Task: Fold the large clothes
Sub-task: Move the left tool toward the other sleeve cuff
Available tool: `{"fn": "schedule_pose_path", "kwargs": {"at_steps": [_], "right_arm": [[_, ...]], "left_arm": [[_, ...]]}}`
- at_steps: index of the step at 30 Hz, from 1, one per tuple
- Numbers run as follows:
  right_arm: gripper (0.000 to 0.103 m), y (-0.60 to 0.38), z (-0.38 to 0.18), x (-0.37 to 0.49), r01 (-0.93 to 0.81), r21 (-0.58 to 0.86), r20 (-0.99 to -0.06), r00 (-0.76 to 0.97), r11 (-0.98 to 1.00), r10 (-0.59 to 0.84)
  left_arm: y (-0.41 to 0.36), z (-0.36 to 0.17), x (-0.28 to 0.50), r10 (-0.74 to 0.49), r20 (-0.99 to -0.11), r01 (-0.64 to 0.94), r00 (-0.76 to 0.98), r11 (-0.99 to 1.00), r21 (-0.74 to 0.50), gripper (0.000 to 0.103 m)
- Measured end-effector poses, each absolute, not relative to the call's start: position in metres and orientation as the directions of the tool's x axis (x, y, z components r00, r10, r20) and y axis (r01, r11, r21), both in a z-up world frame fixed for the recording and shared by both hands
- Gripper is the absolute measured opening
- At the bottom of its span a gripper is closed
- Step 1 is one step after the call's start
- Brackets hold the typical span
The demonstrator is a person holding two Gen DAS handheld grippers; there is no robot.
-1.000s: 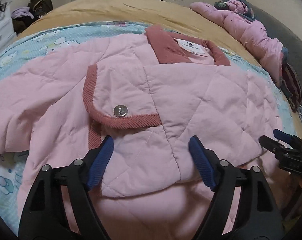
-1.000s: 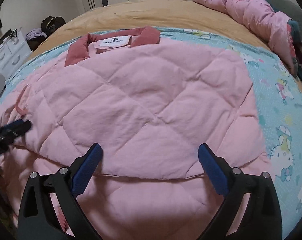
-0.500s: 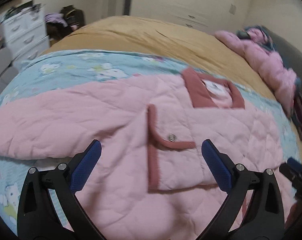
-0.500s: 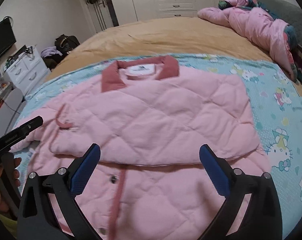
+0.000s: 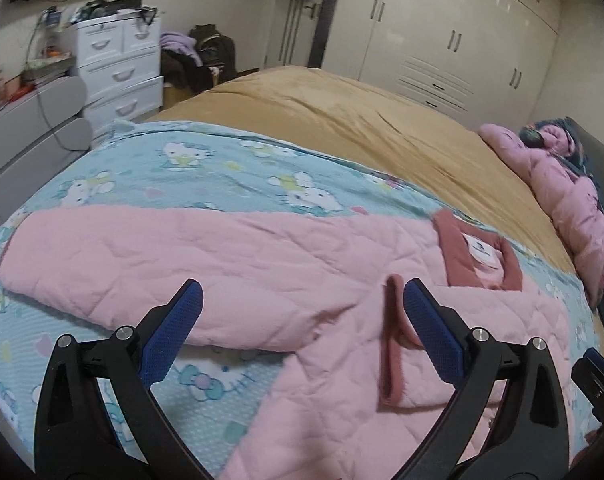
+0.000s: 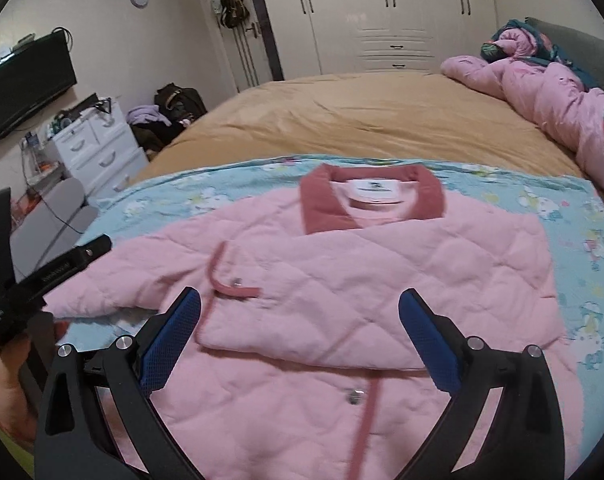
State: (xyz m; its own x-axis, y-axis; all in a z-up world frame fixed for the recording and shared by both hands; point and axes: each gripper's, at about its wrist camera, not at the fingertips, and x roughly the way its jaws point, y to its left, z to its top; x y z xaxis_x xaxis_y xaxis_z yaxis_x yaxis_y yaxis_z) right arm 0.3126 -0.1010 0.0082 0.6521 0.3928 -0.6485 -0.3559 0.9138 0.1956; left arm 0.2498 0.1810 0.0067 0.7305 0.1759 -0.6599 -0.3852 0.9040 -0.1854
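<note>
A pink quilted jacket with a dark pink collar lies on the bed, its right sleeve folded across the chest. Its left sleeve stretches out flat to the left in the left wrist view. My left gripper is open and empty, above the sleeve's lower edge and the armpit. My right gripper is open and empty, above the jacket's front over the folded sleeve's lower edge. The left gripper also shows at the left of the right wrist view.
The jacket lies on a light blue cartoon-print sheet over a tan bedspread. A heap of pink bedding lies at the right of the bed. White drawers and a grey bed frame stand at the left.
Both grippers have risen and pulled back from the jacket. The left gripper has swung left towards the outstretched sleeve. The folded right sleeve stays across the chest.
</note>
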Motion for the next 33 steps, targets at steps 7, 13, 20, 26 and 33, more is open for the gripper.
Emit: {"fn": "schedule_pose_path", "kwargs": {"at_steps": [7,13,20,26,33], "right_arm": [[0.099,-0.052,0.021,0.315,-0.434,0.204,-0.639,0.620,0.877,0.455],[0.099,-0.016,0.028,0.313,-0.498,0.212,-0.638,0.581,0.841,0.505],[0.099,0.027,0.021,0.316,-0.559,0.191,-0.661,0.534,0.807,0.527],[0.099,0.059,0.015,0.316,-0.609,0.183,-0.678,0.490,0.771,0.548],[0.099,0.081,0.003,0.319,-0.639,0.198,-0.694,0.443,0.743,0.567]], "left_arm": [[0.212,0.003,0.242,0.202,-0.671,-0.436,0.713,0.878,-0.200,0.094],[0.248,0.000,0.228,0.244,-0.674,-0.513,0.697,0.827,-0.231,0.094],[0.291,-0.007,0.211,0.329,-0.694,-0.624,0.640,0.750,-0.220,0.094],[0.325,-0.024,0.194,0.341,-0.728,-0.696,0.595,0.671,-0.255,0.094],[0.347,-0.042,0.186,0.333,-0.755,-0.736,0.565,0.618,-0.279,0.094]]}}
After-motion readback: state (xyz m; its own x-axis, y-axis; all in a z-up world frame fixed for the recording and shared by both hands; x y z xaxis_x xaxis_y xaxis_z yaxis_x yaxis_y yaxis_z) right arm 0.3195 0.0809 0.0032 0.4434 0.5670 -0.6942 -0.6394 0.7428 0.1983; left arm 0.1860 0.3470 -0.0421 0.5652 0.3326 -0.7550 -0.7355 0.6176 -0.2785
